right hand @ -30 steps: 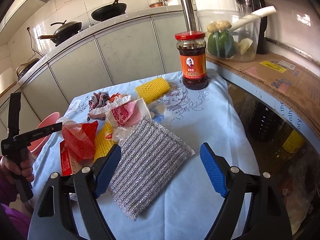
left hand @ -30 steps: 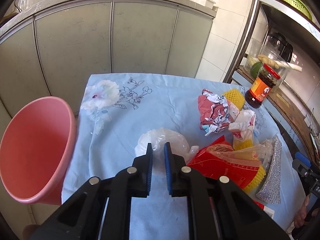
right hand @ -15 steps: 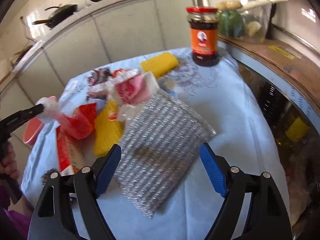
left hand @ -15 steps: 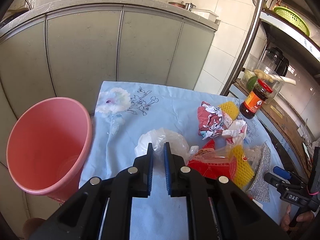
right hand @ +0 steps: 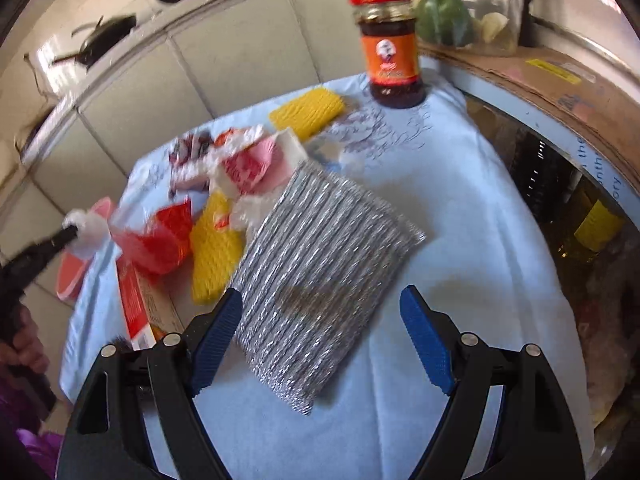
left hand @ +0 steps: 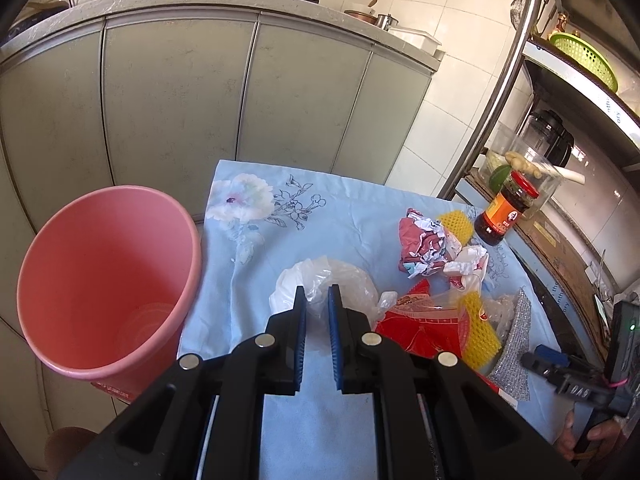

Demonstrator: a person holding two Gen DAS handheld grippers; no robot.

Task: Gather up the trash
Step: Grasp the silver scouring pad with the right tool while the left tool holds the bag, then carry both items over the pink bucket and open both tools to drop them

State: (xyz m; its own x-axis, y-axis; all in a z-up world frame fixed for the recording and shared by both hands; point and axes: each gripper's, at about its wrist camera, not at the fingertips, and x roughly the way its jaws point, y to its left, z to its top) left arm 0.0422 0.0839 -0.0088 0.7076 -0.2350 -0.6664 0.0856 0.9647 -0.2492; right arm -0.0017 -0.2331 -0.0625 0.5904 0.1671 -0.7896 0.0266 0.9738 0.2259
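Observation:
My left gripper (left hand: 317,300) is shut on a thin clear plastic bag (left hand: 344,280) just above the blue tablecloth (left hand: 320,216). From the right wrist view, the left gripper (right hand: 72,234) holds the white bag (right hand: 94,232) lifted. A pink bin (left hand: 192,248) stands off the table's left edge. My right gripper (right hand: 320,296) hangs open over a silver scouring pad (right hand: 320,264), touching nothing. A red packet (left hand: 424,328), a yellow foam net (left hand: 478,332) and crumpled paper (left hand: 424,244) lie in a heap to the right of the bag.
A chili sauce jar (right hand: 392,52) stands at the table's far right corner, with a second yellow foam net (right hand: 308,112) beside it. A metal shelf (left hand: 560,216) with a clear box lines the right side. Grey kitchen cabinets (left hand: 240,100) stand behind the table.
The left gripper has drawn back and up with the bag, so more of the pink bin shows. The right gripper has tipped down towards the silver pad.

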